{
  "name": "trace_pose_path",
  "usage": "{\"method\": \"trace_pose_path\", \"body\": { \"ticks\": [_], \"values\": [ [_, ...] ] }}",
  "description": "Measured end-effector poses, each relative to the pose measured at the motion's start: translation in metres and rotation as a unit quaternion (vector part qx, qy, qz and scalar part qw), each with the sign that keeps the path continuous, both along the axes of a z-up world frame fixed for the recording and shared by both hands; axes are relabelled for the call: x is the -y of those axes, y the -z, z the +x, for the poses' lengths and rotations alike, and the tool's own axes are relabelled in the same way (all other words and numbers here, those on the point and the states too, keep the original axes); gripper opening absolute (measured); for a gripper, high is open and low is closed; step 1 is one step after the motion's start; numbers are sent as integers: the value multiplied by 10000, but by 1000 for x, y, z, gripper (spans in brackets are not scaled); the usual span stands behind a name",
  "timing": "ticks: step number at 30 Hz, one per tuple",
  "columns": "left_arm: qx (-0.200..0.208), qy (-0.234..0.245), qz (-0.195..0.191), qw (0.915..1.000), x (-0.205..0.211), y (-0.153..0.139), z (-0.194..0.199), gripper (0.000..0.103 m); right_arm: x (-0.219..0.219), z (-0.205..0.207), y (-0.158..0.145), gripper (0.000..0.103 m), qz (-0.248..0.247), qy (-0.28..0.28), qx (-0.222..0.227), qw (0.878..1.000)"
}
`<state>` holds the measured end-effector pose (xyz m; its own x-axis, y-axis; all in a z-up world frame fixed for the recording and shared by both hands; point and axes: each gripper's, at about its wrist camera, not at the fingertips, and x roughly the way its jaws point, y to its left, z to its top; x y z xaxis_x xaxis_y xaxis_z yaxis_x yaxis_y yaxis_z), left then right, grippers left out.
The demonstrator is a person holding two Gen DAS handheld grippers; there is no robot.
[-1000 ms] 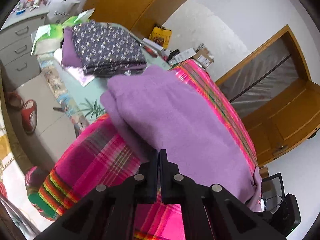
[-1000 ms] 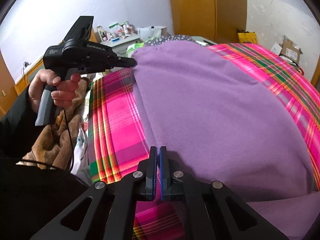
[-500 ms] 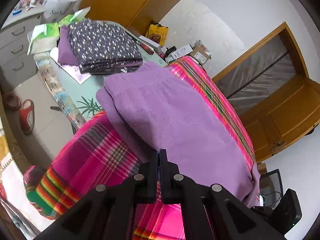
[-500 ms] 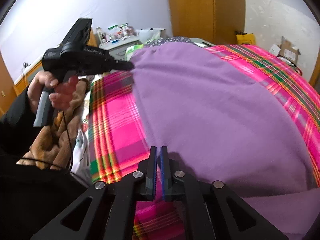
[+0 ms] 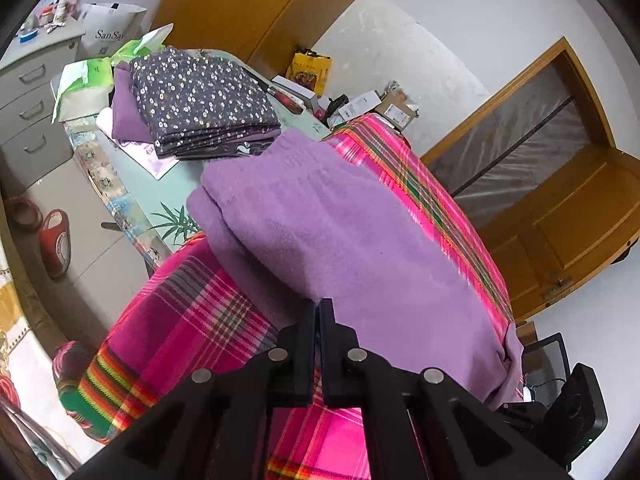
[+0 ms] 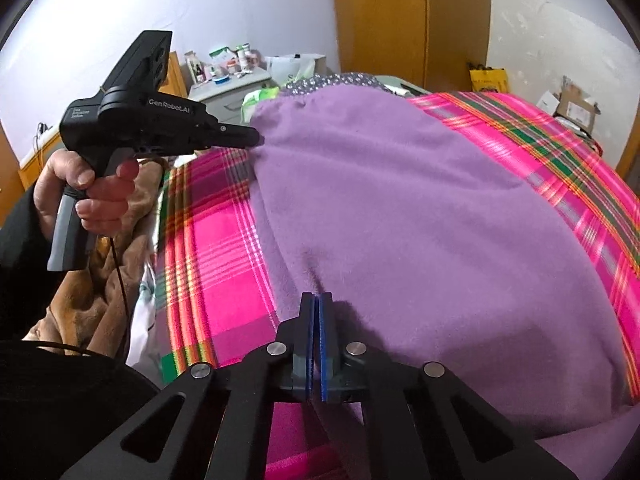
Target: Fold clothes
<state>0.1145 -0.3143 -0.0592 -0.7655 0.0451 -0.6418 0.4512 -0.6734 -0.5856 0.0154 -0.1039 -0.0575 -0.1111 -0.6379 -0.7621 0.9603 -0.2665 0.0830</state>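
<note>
Left gripper [image 5: 318, 308]: jaws pressed together, tips at the near edge of the fleece [image 5: 352, 248]; whether a thin bit of cloth is pinched between them, I cannot tell.
Same tool, seen from the right: there it is [image 6: 252, 138], held level in a hand [image 6: 90, 188], its closed tip touching the fleece's far left corner.
Right gripper [image 6: 318, 300]: jaws narrow, blue pads together, tips at the cloth's near edge where a small pucker runs up; a pinch looks likely, but the view does not settle it.
Fleece: a purple garment [image 6: 420, 216] spread flat across the plaid blanket [image 6: 216, 248], already doubled, with layered edges showing on its left side.
Handling: soft, thick, light pile by the look of it; it should drape and bend easily, not slip much, and nothing here can break. The bulk means a fold may spring back unless pressed down.
Where to grip: the two corners along the left edge, taking all layers at once, so the doubled cloth travels together.
Left view only: a folded floral stack [image 5: 200, 100] on the table [image 5: 176, 188] beyond the fleece, red slippers [image 5: 54, 240] on the floor, a door to the right.
Right view only: the person's hand and dark sleeve [image 6: 20, 240], a brown cloth [image 6: 96, 292] beside the blanket.
</note>
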Motion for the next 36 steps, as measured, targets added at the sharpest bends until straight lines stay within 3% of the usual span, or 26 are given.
{"method": "trace_pose_path", "body": {
  "ticks": [7,11,17,19,21,26,30,33,36],
  "values": [
    [244,62,162,9996,4,19,-3,2,0,5,9,2,135,-262,150,9995],
    [230,102,231,9994,7,16,4,2,-1,2,7,5,124,-236,247,9993],
    [156,6,-191,9997,7,-9,11,2,-16,-9,-12,13,-245,59,353,9991],
    [29,156,-345,9993,4,-20,-3,2,-20,-19,-15,26,-366,361,285,9983],
    [-57,344,-474,9983,1,-28,-24,2,-24,-29,-14,30,-410,615,259,9969],
    [5,760,-898,9931,-3,-35,-87,2,-32,-49,-10,30,-399,1181,374,9915],
    [320,845,-1021,9907,7,-18,-133,2,-37,-56,-8,30,-375,1414,374,9885],
    [564,557,-930,9925,25,-2,-149,2,-42,-60,-7,30,-364,1568,360,9863],
    [522,480,-720,9949,37,5,-148,1,-48,-67,-3,30,-295,1786,369,9828]
  ]
}}
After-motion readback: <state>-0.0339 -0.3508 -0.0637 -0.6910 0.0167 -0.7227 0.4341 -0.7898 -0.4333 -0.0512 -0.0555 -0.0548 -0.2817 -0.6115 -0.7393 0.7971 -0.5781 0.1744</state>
